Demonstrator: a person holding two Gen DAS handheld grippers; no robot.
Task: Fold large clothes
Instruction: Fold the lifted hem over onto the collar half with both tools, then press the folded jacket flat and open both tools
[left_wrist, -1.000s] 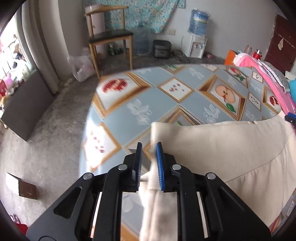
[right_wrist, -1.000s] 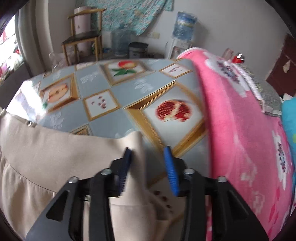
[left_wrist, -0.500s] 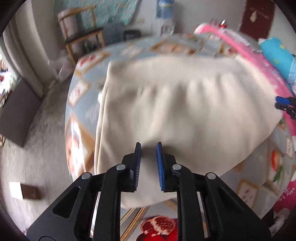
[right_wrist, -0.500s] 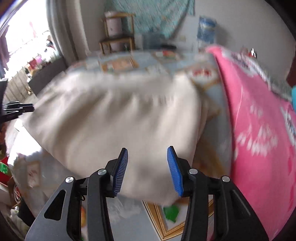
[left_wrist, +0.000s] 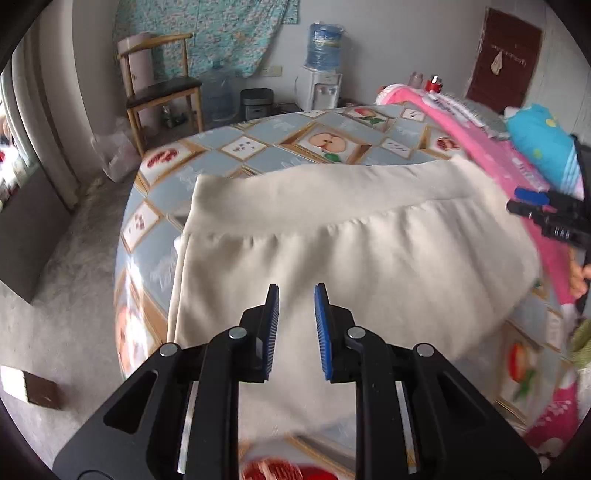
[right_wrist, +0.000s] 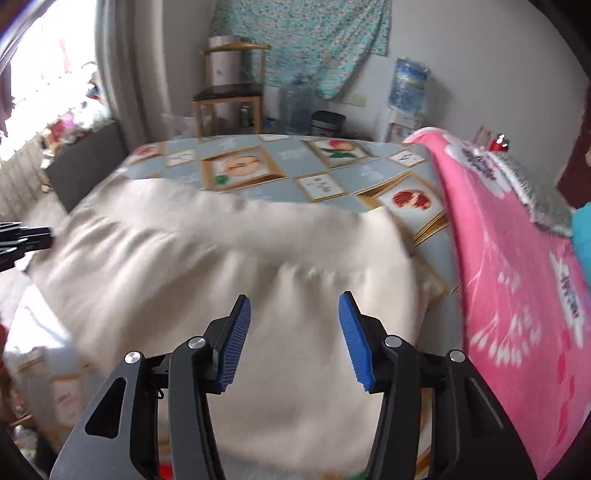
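Soft cream garment (left_wrist: 351, 258) lies folded flat on the table (left_wrist: 258, 147), banded edge toward the far side.

It looks light, limp and likely to slide on the glossy cloth, so pinch it at a corner of the thicker band or at the fold's edge. Your left hand-held gripper (left_wrist: 295, 325) hovers narrowly parted and empty; your right hand-held gripper (right_wrist: 293, 338) is opening, nothing between its jaws. A pink blanket (right_wrist: 517, 277) crowds the right side.

The right gripper (right_wrist: 293, 338) is hovering over the cream garment (right_wrist: 236, 273), jaws opening with nothing pinched between them, the pink blanket (right_wrist: 509, 295) lying beside it.
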